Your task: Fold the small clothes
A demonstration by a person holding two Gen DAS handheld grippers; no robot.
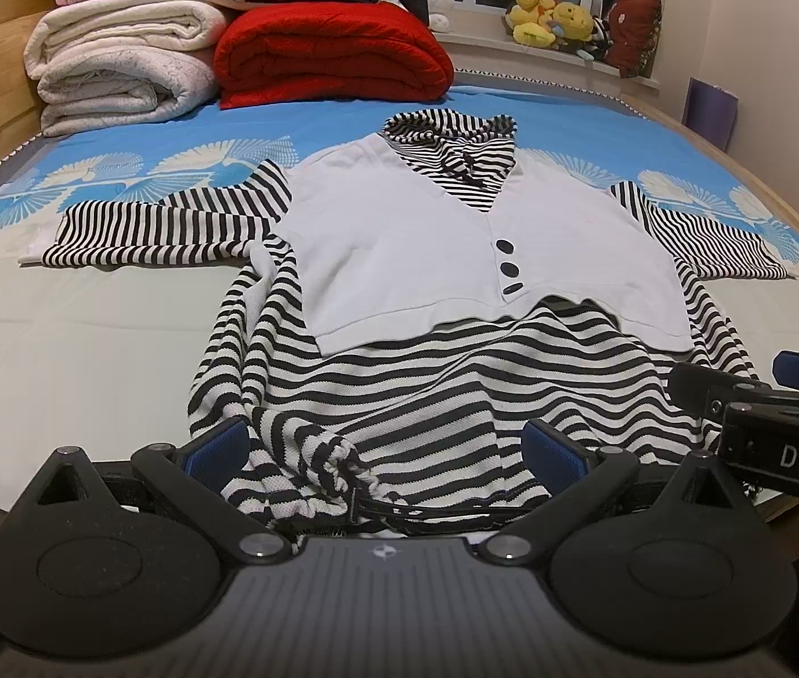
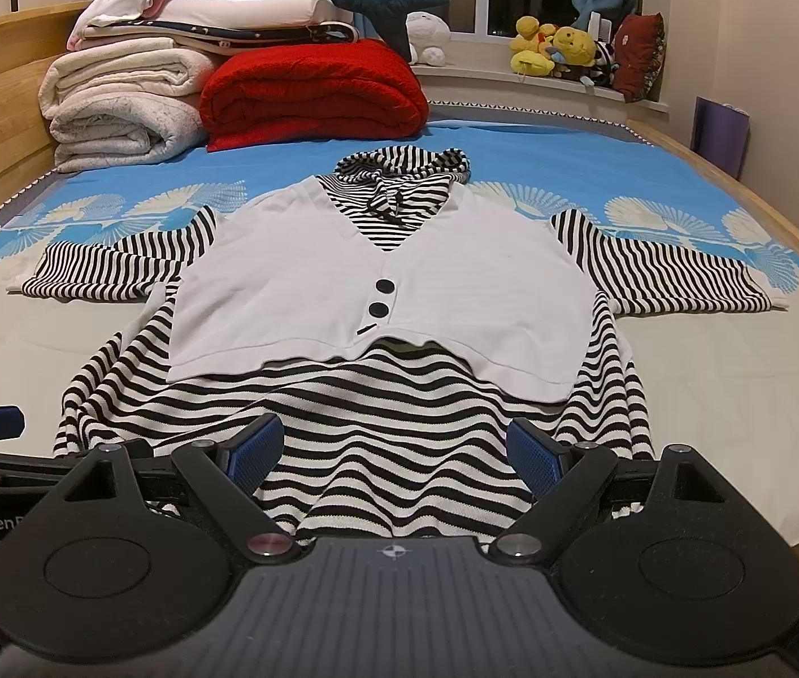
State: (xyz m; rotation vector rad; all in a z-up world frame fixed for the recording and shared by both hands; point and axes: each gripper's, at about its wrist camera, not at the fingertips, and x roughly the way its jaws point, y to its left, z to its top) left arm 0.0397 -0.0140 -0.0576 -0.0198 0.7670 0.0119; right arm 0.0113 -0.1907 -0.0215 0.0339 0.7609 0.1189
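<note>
Striped hooded top (image 1: 399, 373) lying flat on bed (image 1: 60, 339), hem nearest. Left gripper (image 1: 388, 452) spread wide, straddling bunched hem; right gripper (image 2: 394, 452) spread wide over hem, gripping nothing. Risk: pinching one layer only, white vest panel (image 2: 377, 305) sliding askew. Lettering showing: "DAS", "Gen".

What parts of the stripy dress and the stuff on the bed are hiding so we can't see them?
- Striped dress: its bottom hem is covered by the left gripper in the left wrist view, and by the right gripper in the right wrist view.
- Stripes under the white vest: hidden in both views.
- Lettering on the other gripper: cut off by the picture edge.
- Yellow plush toys: too small to count.
</note>
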